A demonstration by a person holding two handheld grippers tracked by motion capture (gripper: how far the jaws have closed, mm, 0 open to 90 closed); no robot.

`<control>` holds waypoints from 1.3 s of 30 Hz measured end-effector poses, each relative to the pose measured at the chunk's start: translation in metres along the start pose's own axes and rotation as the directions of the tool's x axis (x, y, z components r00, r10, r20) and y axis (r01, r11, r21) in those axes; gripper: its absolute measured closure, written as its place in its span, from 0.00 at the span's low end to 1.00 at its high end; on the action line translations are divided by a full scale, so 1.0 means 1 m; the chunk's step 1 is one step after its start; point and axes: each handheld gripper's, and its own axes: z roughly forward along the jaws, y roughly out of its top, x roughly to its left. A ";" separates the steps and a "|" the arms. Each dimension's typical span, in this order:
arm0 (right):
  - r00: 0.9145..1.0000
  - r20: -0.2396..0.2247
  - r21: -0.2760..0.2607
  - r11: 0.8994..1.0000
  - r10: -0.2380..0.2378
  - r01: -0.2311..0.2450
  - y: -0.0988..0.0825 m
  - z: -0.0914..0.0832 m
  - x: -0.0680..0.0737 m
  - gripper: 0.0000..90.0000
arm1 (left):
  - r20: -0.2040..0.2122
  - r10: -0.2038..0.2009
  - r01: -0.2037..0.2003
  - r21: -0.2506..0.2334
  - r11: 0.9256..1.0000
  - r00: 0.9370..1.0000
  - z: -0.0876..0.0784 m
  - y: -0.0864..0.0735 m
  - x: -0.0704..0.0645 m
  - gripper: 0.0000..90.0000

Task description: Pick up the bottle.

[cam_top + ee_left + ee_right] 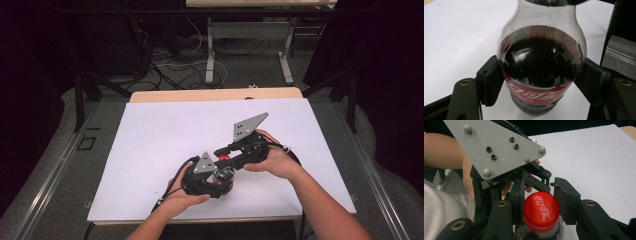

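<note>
Left gripper (541,82) clamping bottle (541,60), right gripper (540,202) seemingly pinching cap (541,212)

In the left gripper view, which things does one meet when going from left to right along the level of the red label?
Bare white table top → the left gripper's left jaw pad, pressed on the bottle → cola bottle with its red label → right jaw pad on the bottle's other side.

Black two-jaw tongs (226,165), grey three-cornered plates with black screws, black cables, bare forearms
</note>
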 end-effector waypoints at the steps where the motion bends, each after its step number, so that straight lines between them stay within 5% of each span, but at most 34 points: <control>1: 1.000 0.004 0.000 1.000 -0.011 0.011 0.000 0.000 -0.001 0.68 | 0.006 -0.001 0.001 0.012 1.000 1.000 -0.001 0.001 0.001 0.33; 9: 0.996 0.082 -0.018 0.999 0.032 -0.030 0.002 -0.001 0.007 0.56 | -0.011 -0.023 0.023 0.026 0.999 1.000 -0.001 -0.001 0.005 0.33; 14: 0.985 0.164 -0.037 0.999 0.043 -0.038 -0.001 -0.002 0.014 0.52 | -0.039 -0.027 0.028 0.005 1.000 0.999 -0.002 -0.001 0.007 0.33; 17: 0.972 0.229 -0.041 0.998 0.058 -0.050 -0.002 -0.003 0.020 0.48 | -0.055 -0.039 0.040 0.002 0.999 0.998 -0.002 -0.002 0.009 0.33; 18: 0.954 0.295 -0.051 0.997 0.062 -0.049 -0.004 -0.002 0.025 0.48 | -0.058 -0.054 0.054 0.003 0.999 0.997 -0.003 -0.002 0.009 0.33; 19: 0.954 0.295 -0.051 0.997 0.062 -0.049 -0.004 -0.002 0.025 0.48 | -0.062 -0.054 0.054 0.007 0.999 0.997 -0.003 -0.002 0.010 0.33; 26: 0.912 0.390 -0.118 0.989 0.128 -0.088 -0.008 0.003 0.039 0.49 | -0.093 -0.069 0.069 0.000 0.998 0.993 -0.004 -0.002 0.012 0.33; 29: 0.902 0.400 -0.143 0.983 0.162 -0.114 -0.009 0.006 0.042 0.53 | -0.102 -0.068 0.068 0.003 0.998 0.992 -0.004 -0.002 0.012 0.33; 34: 0.865 0.454 -0.196 0.971 0.212 -0.135 -0.010 0.010 0.045 0.57 | -0.100 -0.072 0.073 0.008 0.997 0.992 -0.003 -0.002 0.011 0.33; 39: 0.857 0.454 -0.201 0.965 0.241 -0.165 -0.007 0.017 0.045 0.61 | -0.099 -0.057 0.059 0.017 0.998 0.993 -0.002 -0.002 0.009 0.33</control>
